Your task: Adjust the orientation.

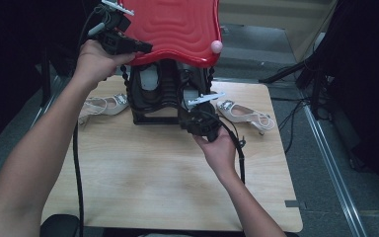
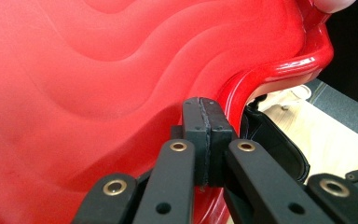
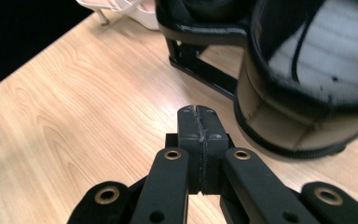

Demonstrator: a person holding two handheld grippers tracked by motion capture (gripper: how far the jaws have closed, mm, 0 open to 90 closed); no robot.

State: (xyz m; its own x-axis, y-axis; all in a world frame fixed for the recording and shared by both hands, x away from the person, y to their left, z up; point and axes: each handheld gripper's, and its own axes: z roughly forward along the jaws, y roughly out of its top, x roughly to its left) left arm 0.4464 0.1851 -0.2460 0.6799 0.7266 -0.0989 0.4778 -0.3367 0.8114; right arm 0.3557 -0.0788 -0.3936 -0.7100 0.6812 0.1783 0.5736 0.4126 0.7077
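A black case [image 1: 158,96] stands at the back of the wooden table [image 1: 143,173], with its wavy red lid [image 1: 177,27] raised above it. My left gripper [image 1: 145,48] is up at the lid's lower left edge. In the left gripper view its jaws [image 2: 206,105] are shut pad to pad against the lid's red surface [image 2: 98,84], close to the rim, with nothing between them. My right gripper [image 1: 183,121] is low at the case's front base. Its jaws [image 3: 198,112] are shut and empty just above the table, beside the black case wall [image 3: 298,126].
A white heeled sandal [image 1: 103,104] lies left of the case, also seen in the right gripper view [image 3: 121,9], and a second sandal [image 1: 244,114] lies right of it. A pink knob [image 1: 216,46] sits on the lid's corner. Cables and dark stands [image 1: 321,84] crowd the floor at the right.
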